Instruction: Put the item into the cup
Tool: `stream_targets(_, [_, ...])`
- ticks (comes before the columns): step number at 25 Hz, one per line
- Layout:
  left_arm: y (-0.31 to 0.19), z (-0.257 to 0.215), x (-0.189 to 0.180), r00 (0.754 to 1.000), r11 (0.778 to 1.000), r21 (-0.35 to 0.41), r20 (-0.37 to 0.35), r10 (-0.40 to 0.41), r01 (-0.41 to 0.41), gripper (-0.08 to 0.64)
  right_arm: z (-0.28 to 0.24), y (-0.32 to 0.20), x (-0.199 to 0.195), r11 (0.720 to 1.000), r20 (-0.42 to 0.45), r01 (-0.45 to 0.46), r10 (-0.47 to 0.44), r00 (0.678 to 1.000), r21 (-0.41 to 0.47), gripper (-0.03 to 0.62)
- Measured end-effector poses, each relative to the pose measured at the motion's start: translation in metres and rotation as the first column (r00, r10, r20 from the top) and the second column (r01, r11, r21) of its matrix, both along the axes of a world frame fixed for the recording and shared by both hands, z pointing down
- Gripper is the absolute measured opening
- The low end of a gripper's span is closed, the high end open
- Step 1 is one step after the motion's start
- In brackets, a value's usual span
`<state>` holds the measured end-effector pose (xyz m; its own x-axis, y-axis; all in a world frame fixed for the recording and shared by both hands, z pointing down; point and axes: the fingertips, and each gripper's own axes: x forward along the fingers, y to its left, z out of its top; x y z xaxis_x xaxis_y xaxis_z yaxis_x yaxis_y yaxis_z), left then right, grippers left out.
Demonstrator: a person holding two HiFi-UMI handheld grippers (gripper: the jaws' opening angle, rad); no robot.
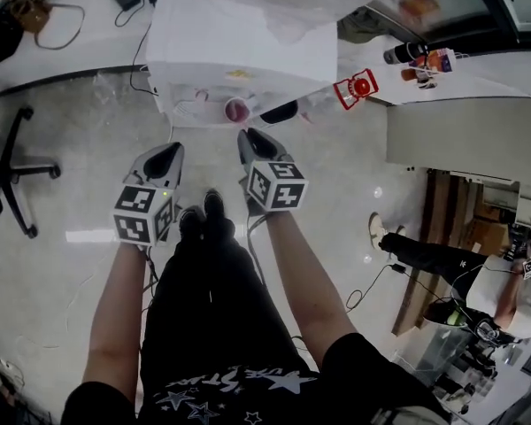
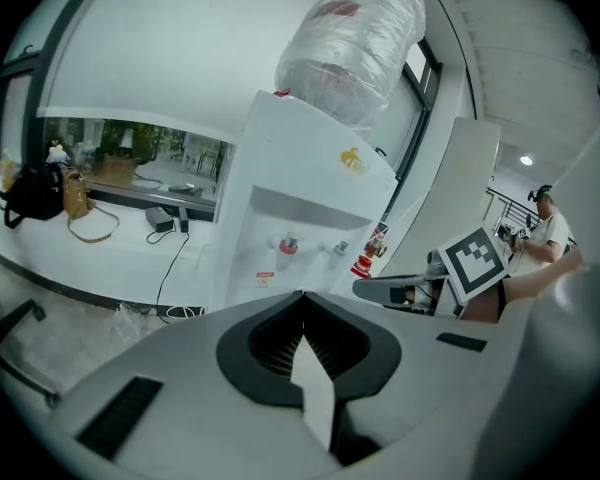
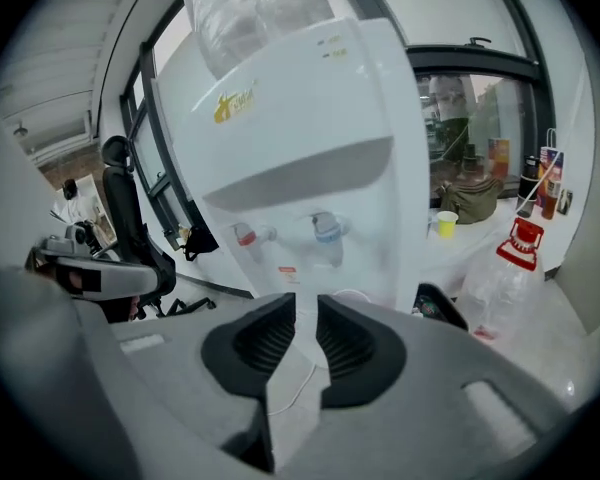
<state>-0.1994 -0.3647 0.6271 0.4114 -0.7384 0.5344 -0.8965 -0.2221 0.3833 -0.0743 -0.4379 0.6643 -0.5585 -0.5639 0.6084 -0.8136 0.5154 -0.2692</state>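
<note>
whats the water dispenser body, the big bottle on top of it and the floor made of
Water dispenser: likely moulded plastic; smooth white shell, slight sheen, rounded edges.
Bottle: clear plastic, apparently wrapped in crinkled film whose folds catch the light.
Floor: a hard polished surface, perhaps tile or stone; it is pale and glossy and mirrors a bright patch of light.

Glossy pale floor (image 1: 62, 264) fills frame. Standing on it:
- top centre: white water dispenser (image 1: 248, 51);
- left edge: black office chair (image 1: 18, 175);
- upper right: clear water jug w/ red cap (image 1: 357, 88), lying on its side;
- centre: black shoes (image 1: 203, 215);
- lower right: black cable (image 1: 372, 282).
</note>
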Motion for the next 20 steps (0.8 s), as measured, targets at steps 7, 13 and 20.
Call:
stream_targets(7, [0.020, -0.038, 0.013, 1.000, 1.000, 0.001, 0.000, 0.022, -0.022, 0.008, -0.051, 0.026, 0.028, 0.998, 0.032, -0.063, 0.063, 0.997, -0.016, 0.060])
stream_targets(13, [0.035, -0.076, 0.019, 1.000, 0.999, 0.025, 0.013, 0.024, -0.024, 0.008, -0.093, 0.047, 0.033, 0.999, 0.060, -0.049, 0.048, 0.997, 0.004, 0.056])
stream_targets(20, [0.066, -0.112, 0.035, 1.000, 0.998, 0.064, 0.022, -0.014, 0.013, 0.008, -0.140, 0.085, 0.048, 0.998, 0.091, -0.004, -0.003, 0.996, 0.067, 0.005])
